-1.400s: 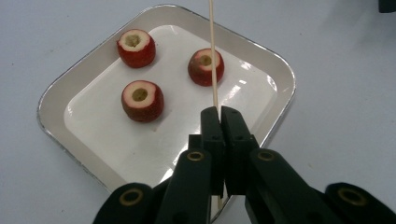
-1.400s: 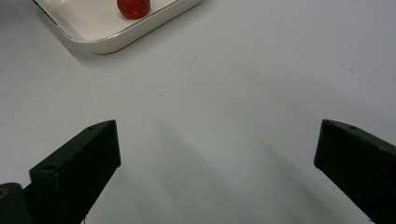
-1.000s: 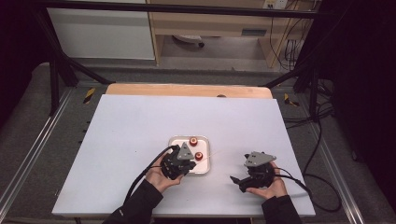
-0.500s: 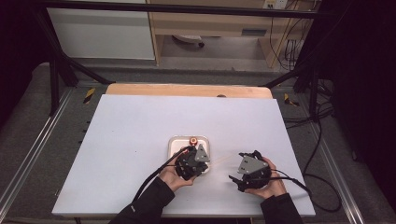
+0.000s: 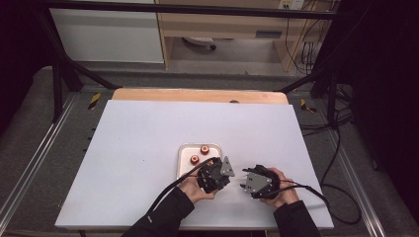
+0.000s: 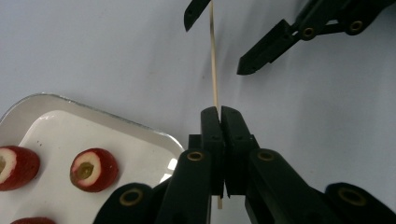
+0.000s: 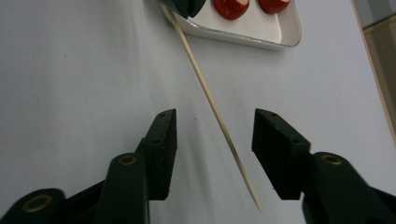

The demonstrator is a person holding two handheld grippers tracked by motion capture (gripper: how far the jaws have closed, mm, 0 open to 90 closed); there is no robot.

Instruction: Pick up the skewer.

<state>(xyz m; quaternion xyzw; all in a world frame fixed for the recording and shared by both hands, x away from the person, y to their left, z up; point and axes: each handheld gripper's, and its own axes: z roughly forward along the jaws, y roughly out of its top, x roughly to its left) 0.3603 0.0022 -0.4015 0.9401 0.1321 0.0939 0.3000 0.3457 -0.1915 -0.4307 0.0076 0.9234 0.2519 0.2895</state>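
My left gripper [image 5: 228, 180] [image 6: 220, 112] is shut on a thin wooden skewer [image 6: 213, 60] [image 7: 201, 84], which sticks out past its tips towards the other hand. My right gripper [image 5: 243, 184] [image 7: 215, 116] stands open around the skewer's free pointed end. Its jaws have just been closing, and the pads are still clear of the stick on both sides. A small white tray [image 5: 184, 163] [image 6: 107, 119] [image 7: 243, 41] lies just left of the left hand. It holds red fruit pieces [image 5: 204, 148] [image 6: 93, 170] [image 7: 231, 7] with pale, hollowed cut faces.
Both hands work near the front edge of the white table top [image 5: 148, 138]. A wooden strip [image 5: 197, 95] runs along the table's far edge. Black cables [image 5: 316, 192] trail from the grippers over the front right of the table.
My left gripper has moved right, off the tray, bringing the skewer between the right gripper's jaws. The right gripper's jaws stand narrower than before.
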